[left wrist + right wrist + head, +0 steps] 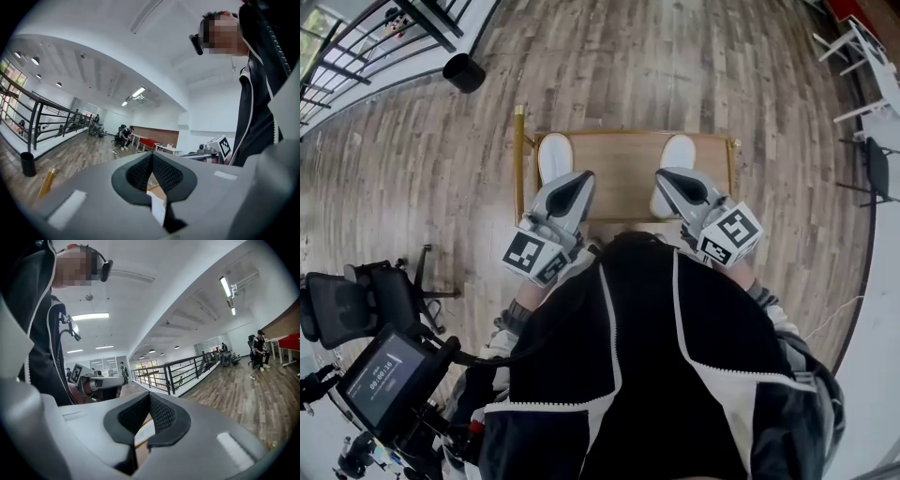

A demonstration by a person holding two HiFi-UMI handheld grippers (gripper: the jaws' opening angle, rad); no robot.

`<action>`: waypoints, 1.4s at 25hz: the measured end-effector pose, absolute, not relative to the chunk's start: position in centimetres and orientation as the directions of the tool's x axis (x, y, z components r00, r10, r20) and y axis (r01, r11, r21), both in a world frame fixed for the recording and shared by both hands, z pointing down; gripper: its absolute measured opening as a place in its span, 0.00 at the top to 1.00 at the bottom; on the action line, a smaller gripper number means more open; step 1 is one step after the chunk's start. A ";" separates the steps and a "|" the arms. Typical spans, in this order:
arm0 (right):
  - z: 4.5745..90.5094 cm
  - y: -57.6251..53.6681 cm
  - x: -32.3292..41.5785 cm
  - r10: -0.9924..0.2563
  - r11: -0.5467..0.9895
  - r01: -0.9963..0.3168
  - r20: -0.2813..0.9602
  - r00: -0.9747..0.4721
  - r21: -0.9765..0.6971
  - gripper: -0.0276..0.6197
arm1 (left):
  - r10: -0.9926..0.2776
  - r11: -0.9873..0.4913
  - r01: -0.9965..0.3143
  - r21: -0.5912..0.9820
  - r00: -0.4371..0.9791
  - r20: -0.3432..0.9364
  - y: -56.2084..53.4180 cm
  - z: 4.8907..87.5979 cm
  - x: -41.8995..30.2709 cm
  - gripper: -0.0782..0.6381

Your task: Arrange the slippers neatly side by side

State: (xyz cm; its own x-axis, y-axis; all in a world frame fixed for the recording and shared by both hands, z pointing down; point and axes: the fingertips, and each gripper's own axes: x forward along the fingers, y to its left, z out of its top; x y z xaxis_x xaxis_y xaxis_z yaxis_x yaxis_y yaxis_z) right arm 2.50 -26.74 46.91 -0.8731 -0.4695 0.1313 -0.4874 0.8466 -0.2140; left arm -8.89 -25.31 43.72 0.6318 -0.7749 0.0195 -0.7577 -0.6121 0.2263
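Two white slippers lie apart on a low wooden table (623, 173): the left slipper (554, 155) near its left edge, the right slipper (679, 152) near its right edge, toes pointing away from me. My left gripper (566, 194) hovers over the left slipper's heel end with its jaws shut and nothing between them. My right gripper (677, 184) hangs over the right slipper's heel end, also shut and empty. In the left gripper view the dark pads (164, 174) meet; a white strip shows through the gap below. The right gripper view shows its pads (161, 416) closed too.
A black bin (464, 72) stands on the wooden floor at the far left, near a railing (356, 47). An office chair (352, 305) and a screen on a stand (384, 380) are at my left. White chairs (862, 56) stand at the far right.
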 end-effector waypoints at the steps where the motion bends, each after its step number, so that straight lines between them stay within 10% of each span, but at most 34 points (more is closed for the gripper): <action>1: 47.1 -26.6 2.8 -0.485 0.837 -0.504 0.136 -0.864 -0.212 0.95 | -0.765 -0.624 -0.750 0.219 0.644 0.024 -25.1 43.9 -8.6 0.87; 7: 52.8 -27.5 6.8 -0.628 0.696 -0.686 0.284 -0.724 -0.211 0.95 | -0.713 -0.680 -0.705 0.200 0.700 0.043 -23.8 44.5 -8.3 0.87; 10: 57.2 -28.3 9.6 -0.665 0.594 -0.771 0.399 -0.632 -0.231 0.78 | -0.691 -0.701 -0.686 0.196 0.721 0.050 -23.2 45.0 -8.3 0.87; 21: 73.5 -31.3 15.3 -0.568 0.322 -0.920 0.731 -0.378 -0.225 0.61 | -0.680 -0.702 -0.685 0.195 0.726 0.102 -22.5 46.0 -10.7 0.87; 30: 78.0 -33.5 15.8 -0.459 0.192 -0.941 0.822 -0.336 -0.277 0.62 | -0.699 -0.685 -0.686 0.244 0.714 0.044 -23.0 43.2 -12.4 0.87; 32: 78.9 -33.7 16.0 -0.431 0.179 -0.951 0.849 -0.307 -0.253 0.87 | -0.712 -0.669 -0.701 0.246 0.700 0.059 -23.0 43.7 -12.9 0.87; 35: 79.8 -34.0 16.0 -0.411 0.143 -0.955 0.863 -0.295 -0.258 0.92 | -0.721 -0.659 -0.707 0.258 0.691 0.053 -23.2 43.5 -13.3 0.87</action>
State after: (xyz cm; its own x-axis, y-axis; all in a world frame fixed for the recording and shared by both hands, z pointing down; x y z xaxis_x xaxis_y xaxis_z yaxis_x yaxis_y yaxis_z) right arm 16.03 -33.98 79.84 -0.2946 -0.4113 0.8626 -0.9555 0.1427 -0.2583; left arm -13.33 -23.24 43.51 0.6910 -0.7209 0.0533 -0.7069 -0.6587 0.2577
